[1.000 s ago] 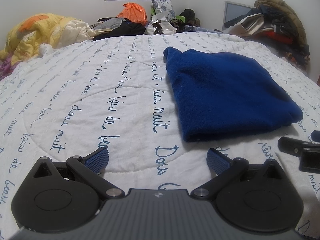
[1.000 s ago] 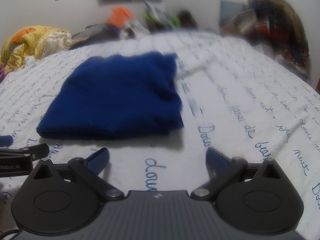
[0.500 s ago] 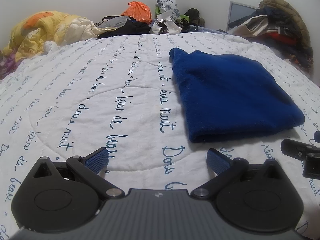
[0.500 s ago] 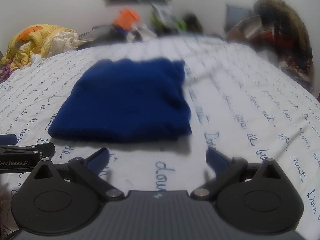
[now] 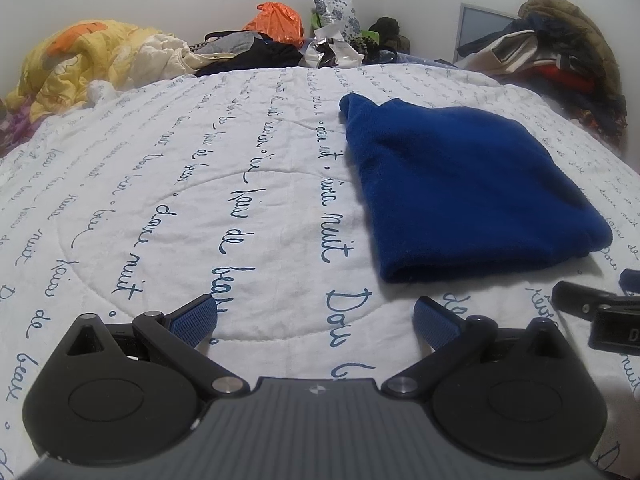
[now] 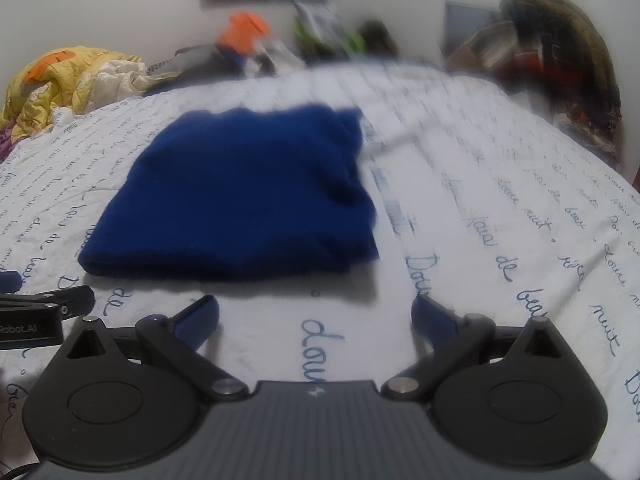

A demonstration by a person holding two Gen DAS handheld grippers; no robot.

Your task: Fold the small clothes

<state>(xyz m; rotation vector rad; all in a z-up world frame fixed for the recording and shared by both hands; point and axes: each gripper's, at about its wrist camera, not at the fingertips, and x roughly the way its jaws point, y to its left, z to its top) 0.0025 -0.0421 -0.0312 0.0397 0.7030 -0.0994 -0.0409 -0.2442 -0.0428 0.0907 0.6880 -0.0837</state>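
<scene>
A blue garment [image 5: 460, 188] is laid flat on the white quilt [image 5: 200, 200], folded into a thick, roughly square bundle with its doubled edge turned toward the near side. It is placed just beyond both tools, to the right of the left gripper [image 5: 316, 316] and ahead and slightly left of the right gripper [image 6: 314, 316]. Both sets of jaws are spread wide and nothing is held between them, which suggests the fold is judged finished or a further fold is being lined up. No containers are seen; loose clothes [image 5: 260, 52] and a yellow blanket [image 5: 80, 60] are heaped at the far edge.
</scene>
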